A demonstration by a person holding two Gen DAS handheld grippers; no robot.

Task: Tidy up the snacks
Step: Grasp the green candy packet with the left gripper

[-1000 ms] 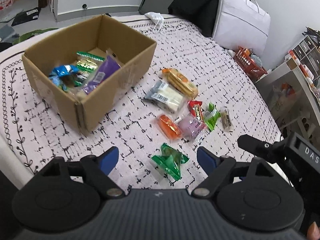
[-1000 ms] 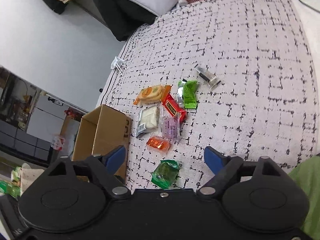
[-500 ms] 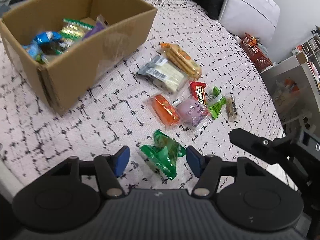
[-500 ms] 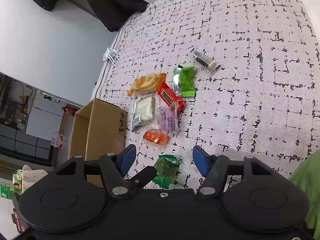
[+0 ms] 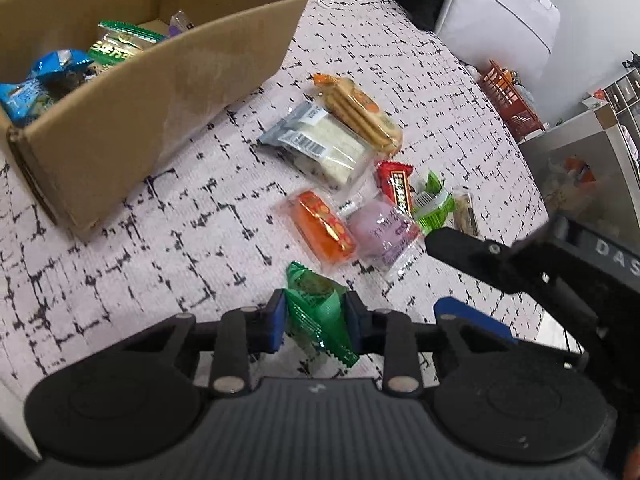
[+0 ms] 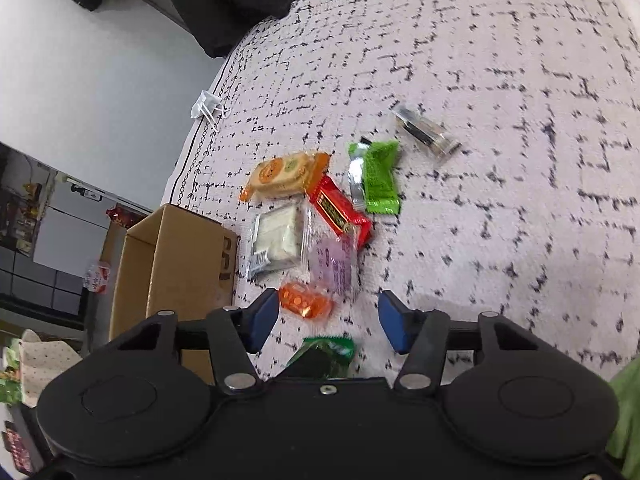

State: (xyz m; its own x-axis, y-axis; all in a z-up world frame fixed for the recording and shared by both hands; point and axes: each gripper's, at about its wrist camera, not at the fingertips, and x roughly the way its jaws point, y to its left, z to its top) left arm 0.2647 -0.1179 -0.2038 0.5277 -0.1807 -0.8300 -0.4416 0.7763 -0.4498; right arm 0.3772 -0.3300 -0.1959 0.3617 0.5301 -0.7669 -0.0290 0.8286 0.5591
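Observation:
My left gripper [image 5: 315,322] is shut on a dark green snack packet [image 5: 318,312] lying on the patterned cloth. That packet also shows in the right wrist view [image 6: 326,354], below my right gripper [image 6: 328,322], which is open and empty above the cloth. Loose snacks lie in a cluster: an orange packet [image 5: 324,230], a purple one [image 5: 382,236], a red bar [image 5: 398,186], a light green packet [image 5: 434,206], a white-filled packet [image 5: 320,148] and crackers [image 5: 358,110]. A cardboard box [image 5: 160,92] at the left holds several snacks.
The right gripper's body [image 5: 520,268] reaches in at the right of the left wrist view. A small clear-wrapped bar [image 6: 426,134] lies apart from the cluster. A white bag [image 5: 496,12] and an orange basket [image 5: 508,100] stand beyond the surface's far edge.
My left gripper came down and forward and shut on the dark green packet. My right gripper moved closer to the snack cluster and narrowed somewhat but stays open.

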